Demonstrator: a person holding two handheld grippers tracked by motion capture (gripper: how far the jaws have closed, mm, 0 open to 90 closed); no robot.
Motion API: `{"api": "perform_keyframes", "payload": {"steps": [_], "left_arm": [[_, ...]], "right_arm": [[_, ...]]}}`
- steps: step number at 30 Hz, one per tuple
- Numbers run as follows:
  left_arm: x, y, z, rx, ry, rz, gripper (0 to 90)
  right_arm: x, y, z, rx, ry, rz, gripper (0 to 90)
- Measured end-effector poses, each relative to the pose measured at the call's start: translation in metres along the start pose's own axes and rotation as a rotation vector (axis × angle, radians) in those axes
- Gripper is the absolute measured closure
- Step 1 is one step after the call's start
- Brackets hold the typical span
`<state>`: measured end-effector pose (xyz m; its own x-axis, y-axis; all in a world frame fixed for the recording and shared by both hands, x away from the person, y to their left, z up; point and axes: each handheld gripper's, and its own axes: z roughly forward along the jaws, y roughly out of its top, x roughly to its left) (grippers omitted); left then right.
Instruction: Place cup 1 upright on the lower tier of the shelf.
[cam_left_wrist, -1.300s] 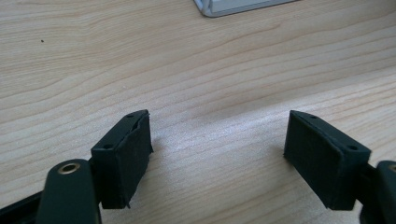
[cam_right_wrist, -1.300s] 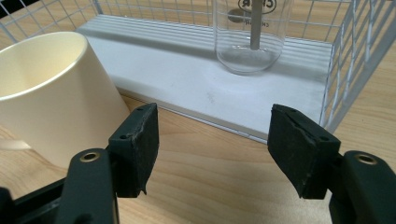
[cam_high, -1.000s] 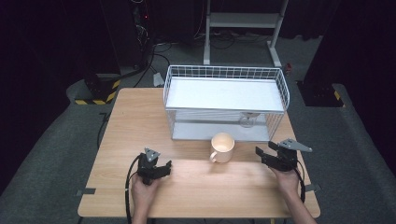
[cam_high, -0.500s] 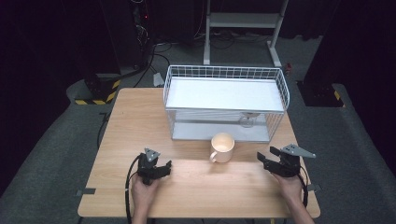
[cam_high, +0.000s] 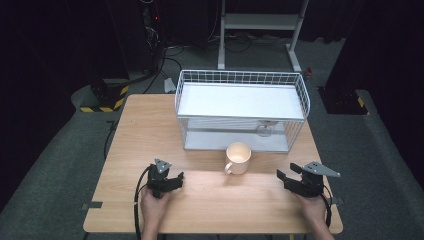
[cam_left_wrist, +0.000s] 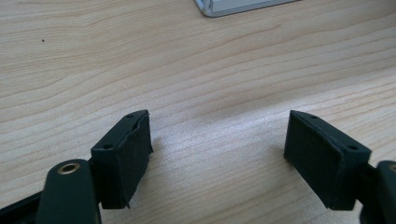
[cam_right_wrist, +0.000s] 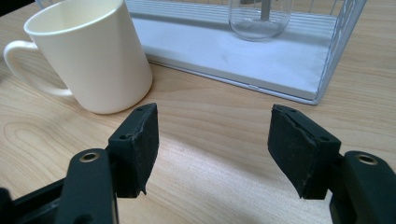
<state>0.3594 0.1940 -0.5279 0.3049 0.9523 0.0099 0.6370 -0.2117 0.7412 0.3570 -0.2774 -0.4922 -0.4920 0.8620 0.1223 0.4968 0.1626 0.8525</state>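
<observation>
A dark room with black stands and cabling surrounds the wooden tabletop I am working over. A white wire rack with two tiers occupies the far right part of the tabletop. On its lower tier, near the right end, stands a clear glass. The cream mug stands upright on the tabletop just in front of the rack's near edge, mouth up, its handle pointing towards the tabletop's near-left corner.

My left tool rests near the near edge, left of centre, jaws spread wide and empty. My right tool sits near the near-right corner, jaws likewise released, holding nothing, and aimed leftwards at the mug. Bare wood lies between it and the mug; nothing stands in the way.

The right gripper view shows the mug close ahead and left of the jaw gap, not touching either pad, with its handle on the side away from the jaws. It also shows the glass behind the rack's white base, detail that the high view renders small. The left gripper view shows bare wood grain between my left tool's open jaws and one corner of the rack base at its top edge.
</observation>
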Motion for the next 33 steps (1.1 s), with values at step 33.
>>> {"api": "perform_keyframes", "payload": {"steps": [33], "left_arm": [[-0.001,-0.001,-0.001,-0.004,0.004,-0.003,23.1]], "right_arm": [[-0.009,-0.026,0.015,0.222,-0.091,-0.101,30.3]]}}
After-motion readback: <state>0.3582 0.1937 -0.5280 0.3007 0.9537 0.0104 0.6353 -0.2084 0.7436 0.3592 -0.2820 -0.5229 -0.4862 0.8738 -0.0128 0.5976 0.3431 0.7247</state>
